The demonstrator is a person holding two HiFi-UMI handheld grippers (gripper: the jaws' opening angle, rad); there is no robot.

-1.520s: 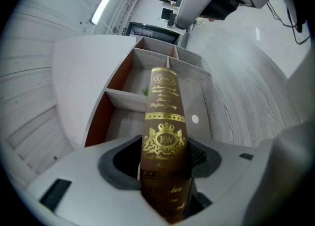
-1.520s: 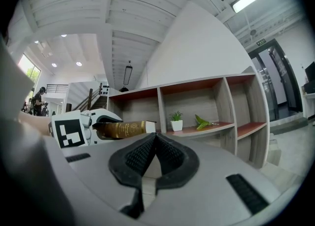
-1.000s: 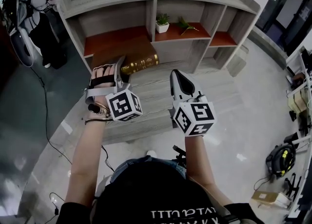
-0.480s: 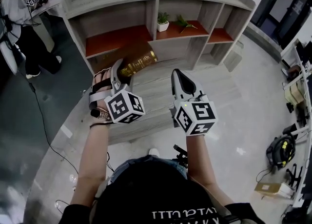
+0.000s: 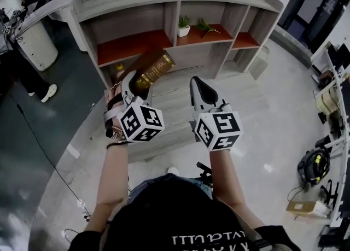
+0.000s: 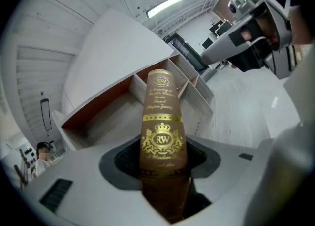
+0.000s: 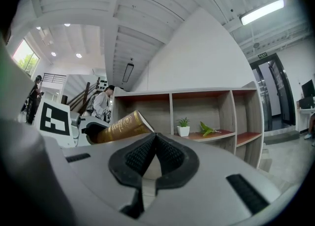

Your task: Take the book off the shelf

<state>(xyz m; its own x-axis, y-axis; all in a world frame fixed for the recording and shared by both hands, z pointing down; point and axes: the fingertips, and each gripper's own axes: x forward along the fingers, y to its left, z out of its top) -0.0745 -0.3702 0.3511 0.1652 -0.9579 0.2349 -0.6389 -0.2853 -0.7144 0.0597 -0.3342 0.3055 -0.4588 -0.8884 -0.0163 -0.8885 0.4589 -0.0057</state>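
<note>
A brown book with gold lettering (image 5: 155,67) is held up in front of the grey shelf unit (image 5: 175,4), clear of the shelves. My left gripper (image 5: 134,83) is shut on its lower end; in the left gripper view the book's spine (image 6: 161,121) rises straight out from between the jaws. My right gripper (image 5: 198,87) hangs beside it to the right, shut with nothing between its pads (image 7: 156,157). The right gripper view shows the book (image 7: 123,126) tilted at the left, with the left gripper's marker cube (image 7: 54,119) beside it.
The shelf's red-brown boards (image 5: 131,45) stretch across the unit. A small potted plant (image 5: 184,25) and a green sprig (image 5: 206,26) sit in the middle compartment. A person's shoe (image 5: 46,92) shows at the far left. Cables and a box (image 5: 302,208) lie on the floor at right.
The left gripper has lifted the book's far end up and tilted it away from the lower shelf. The right gripper has stayed almost still.
</note>
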